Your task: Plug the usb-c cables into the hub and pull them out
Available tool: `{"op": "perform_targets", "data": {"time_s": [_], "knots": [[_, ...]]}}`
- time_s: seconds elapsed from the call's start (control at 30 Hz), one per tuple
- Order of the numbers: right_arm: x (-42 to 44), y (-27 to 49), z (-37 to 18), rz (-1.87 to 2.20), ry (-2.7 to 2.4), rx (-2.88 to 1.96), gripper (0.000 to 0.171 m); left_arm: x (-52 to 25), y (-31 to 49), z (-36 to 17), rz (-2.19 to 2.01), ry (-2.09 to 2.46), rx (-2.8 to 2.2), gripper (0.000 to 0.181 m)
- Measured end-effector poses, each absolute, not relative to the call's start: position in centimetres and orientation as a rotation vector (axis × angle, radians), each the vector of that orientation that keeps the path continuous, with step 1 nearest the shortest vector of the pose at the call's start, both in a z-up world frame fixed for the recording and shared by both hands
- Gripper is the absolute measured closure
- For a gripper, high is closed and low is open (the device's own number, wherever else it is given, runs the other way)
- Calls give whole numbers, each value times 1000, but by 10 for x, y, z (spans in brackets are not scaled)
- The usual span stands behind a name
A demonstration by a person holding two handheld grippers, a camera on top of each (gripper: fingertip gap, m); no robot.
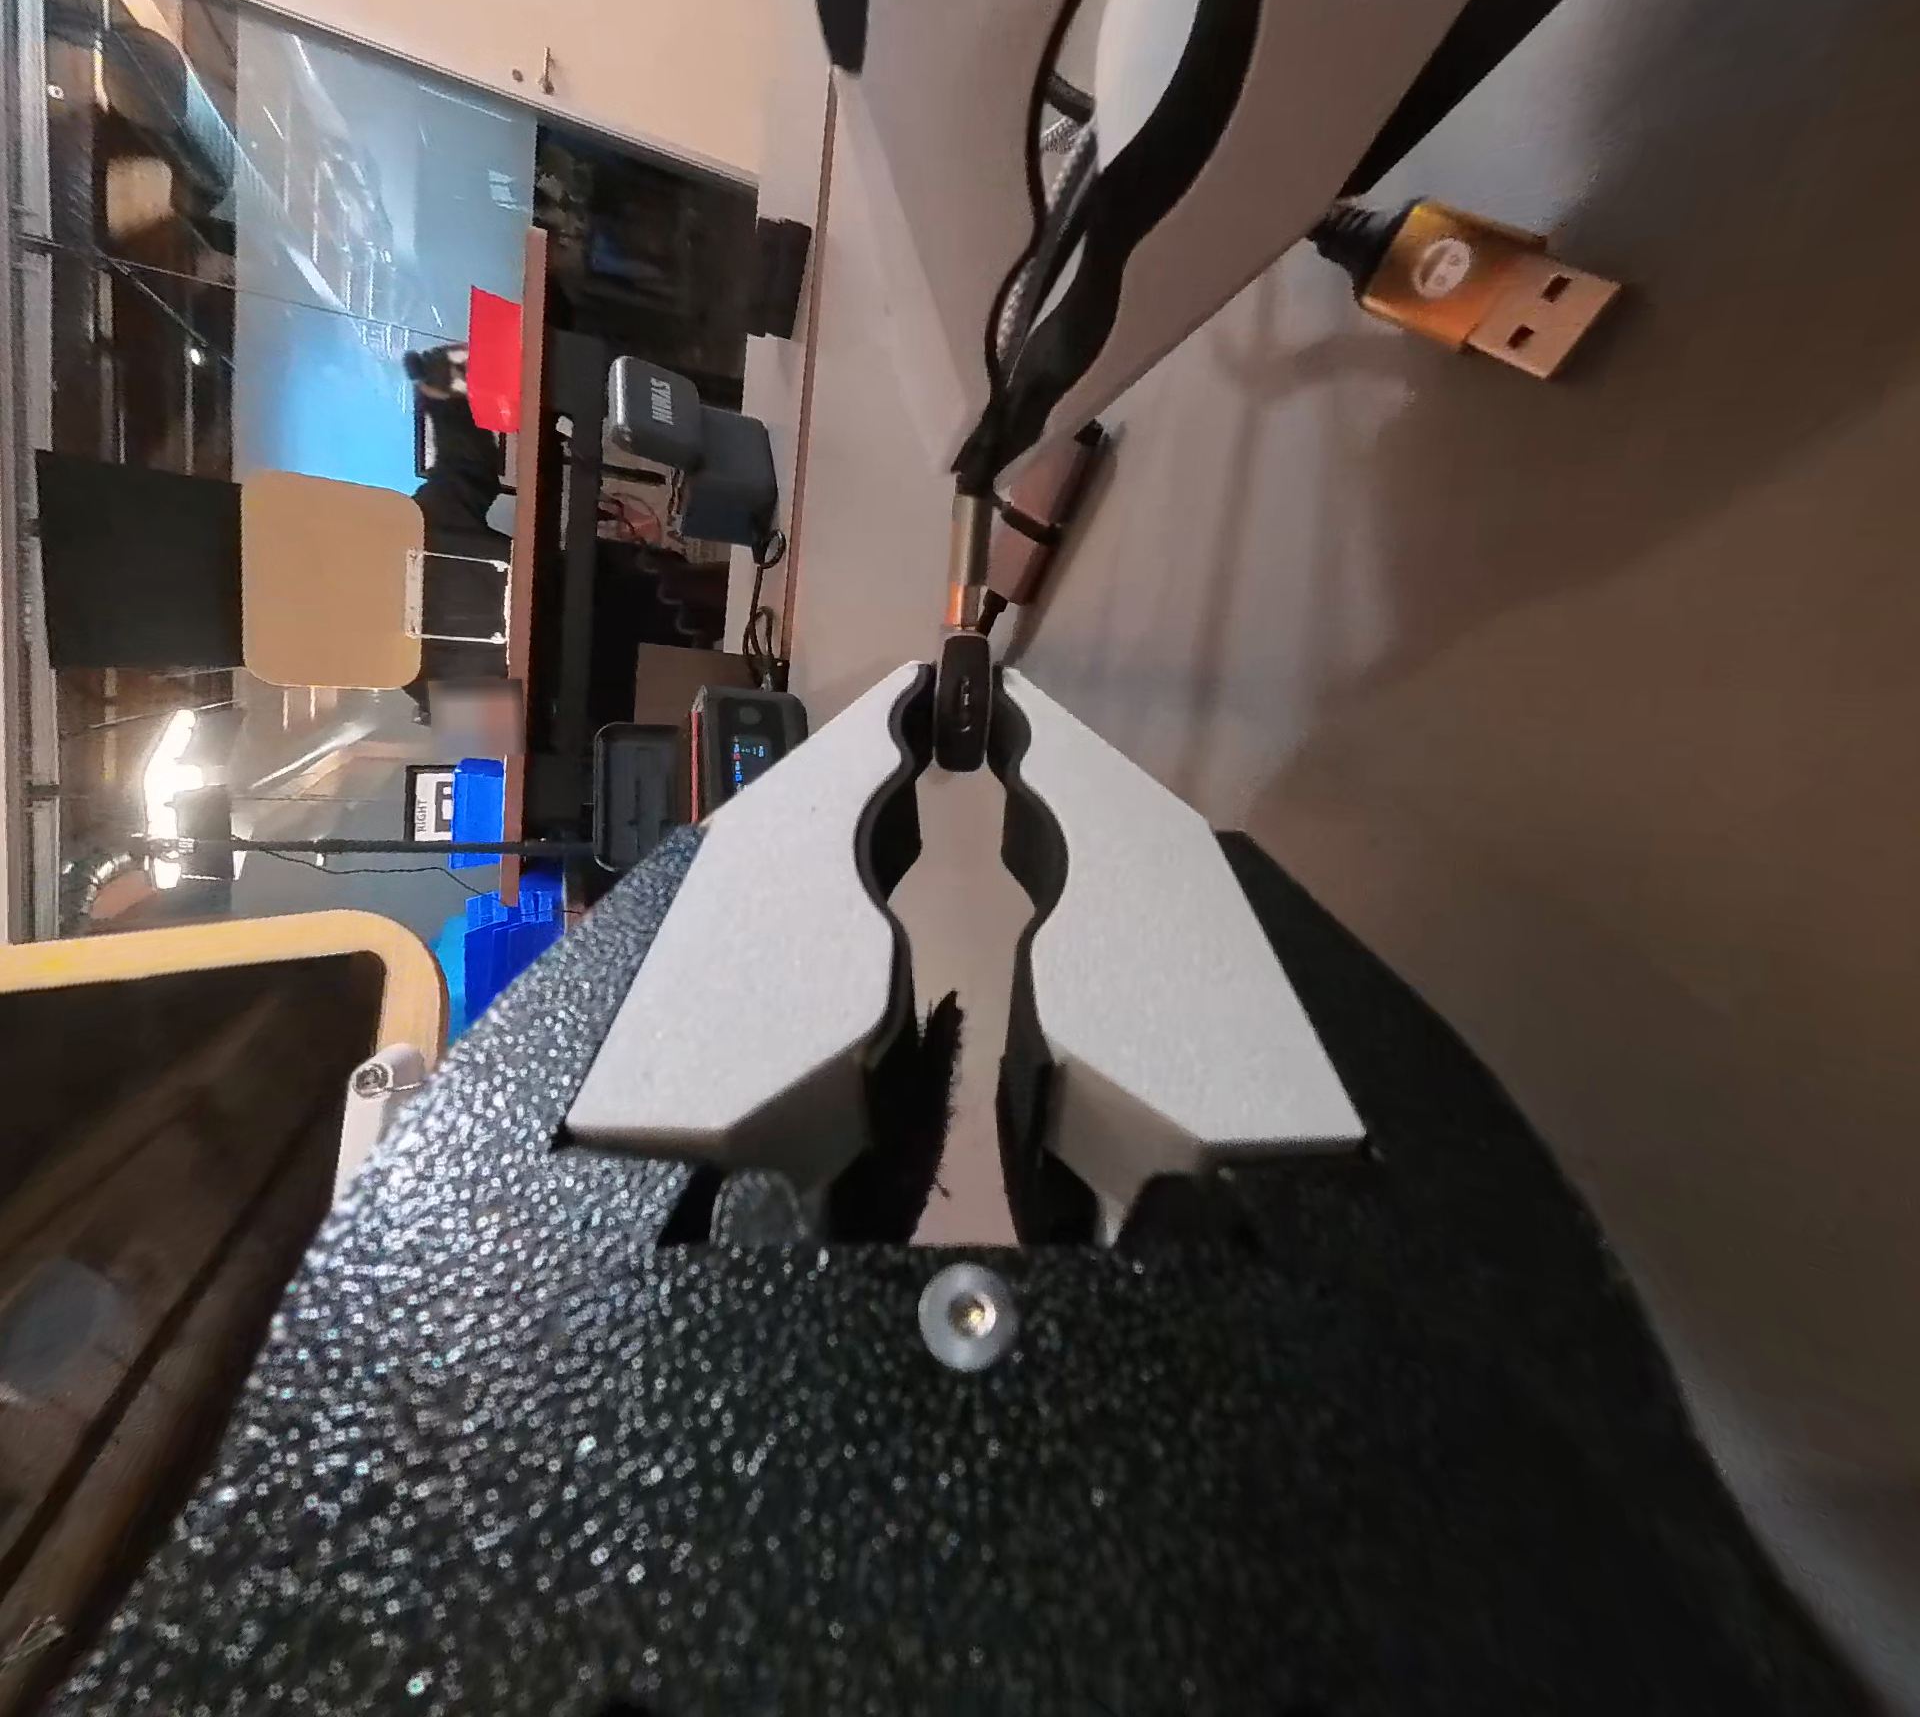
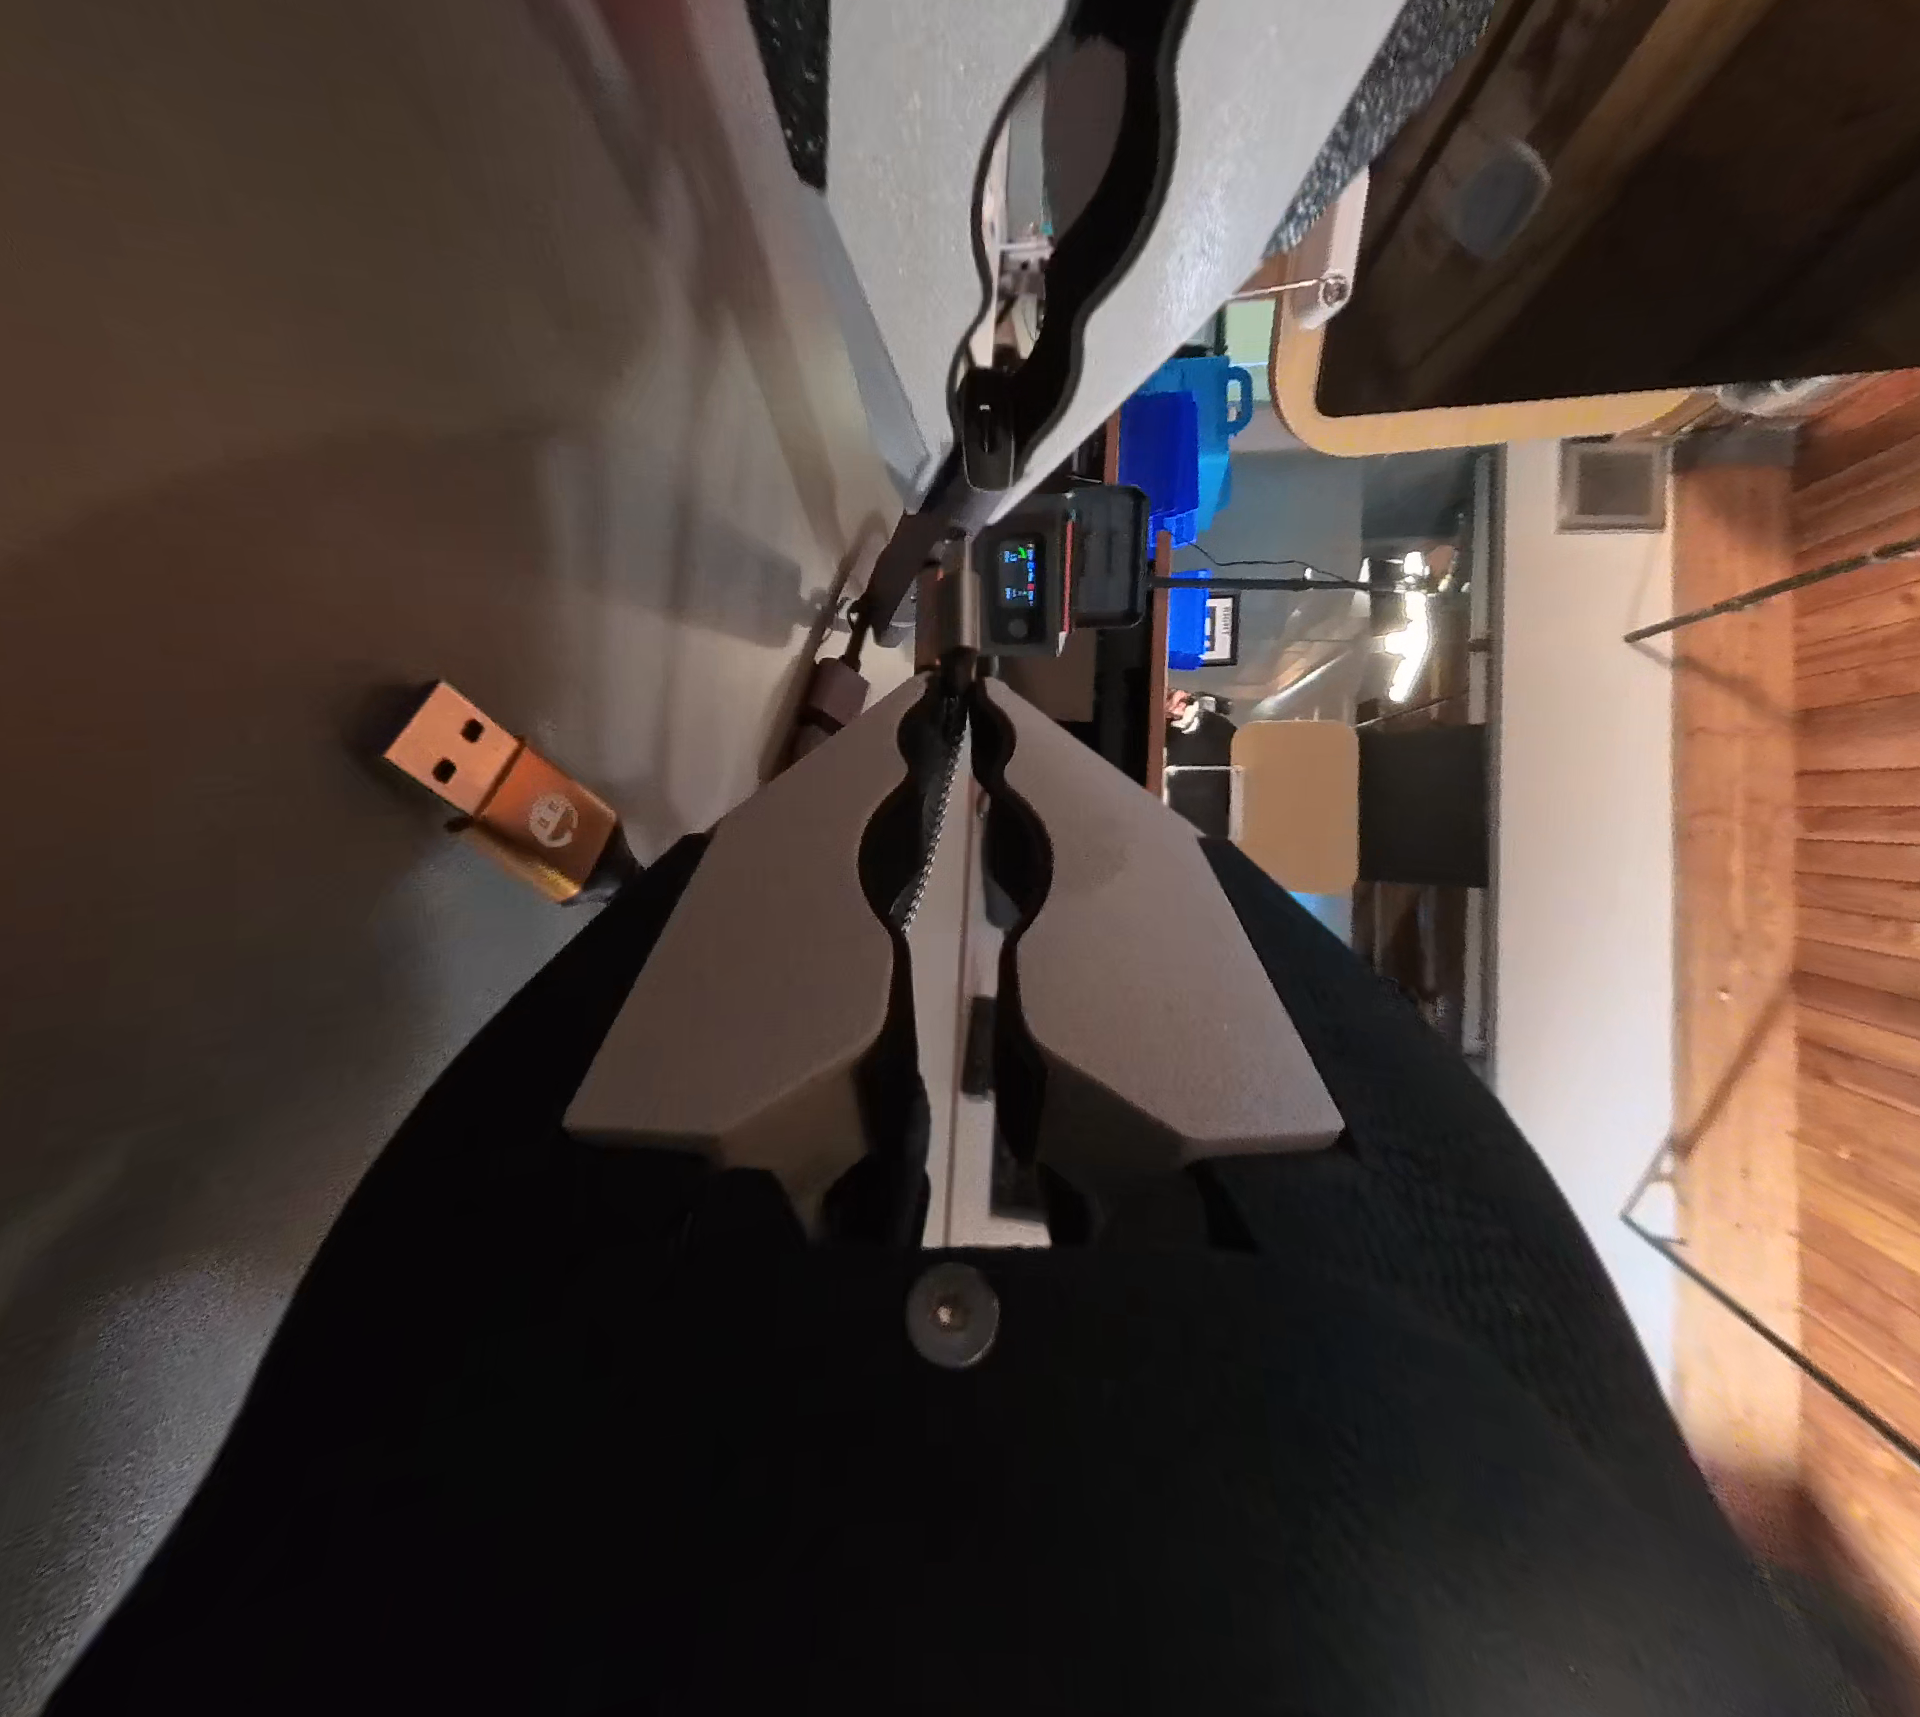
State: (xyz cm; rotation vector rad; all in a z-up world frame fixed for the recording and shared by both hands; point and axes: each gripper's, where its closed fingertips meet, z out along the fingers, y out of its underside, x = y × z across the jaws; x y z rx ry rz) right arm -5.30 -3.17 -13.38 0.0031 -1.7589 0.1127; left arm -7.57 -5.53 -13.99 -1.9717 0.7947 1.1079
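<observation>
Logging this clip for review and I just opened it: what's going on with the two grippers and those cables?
Two handheld grippers face each other tip to tip over a grey table. The left gripper is shut on a small black hub, its port facing outward. The right gripper is shut on a braided cable just behind its silver USB-C plug, which sits right at the hub's port; whether it is seated cannot be told. A gold USB-A plug lies loose on the table, untouched.
</observation>
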Motion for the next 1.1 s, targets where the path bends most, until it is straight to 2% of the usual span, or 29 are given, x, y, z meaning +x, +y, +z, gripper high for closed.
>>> {"op": "perform_targets", "data": {"time_s": [1.1], "knots": [[-55,-33,-124,-8,-1668,96,168,-70,-53,-131,944,682,-2006,173]]}}
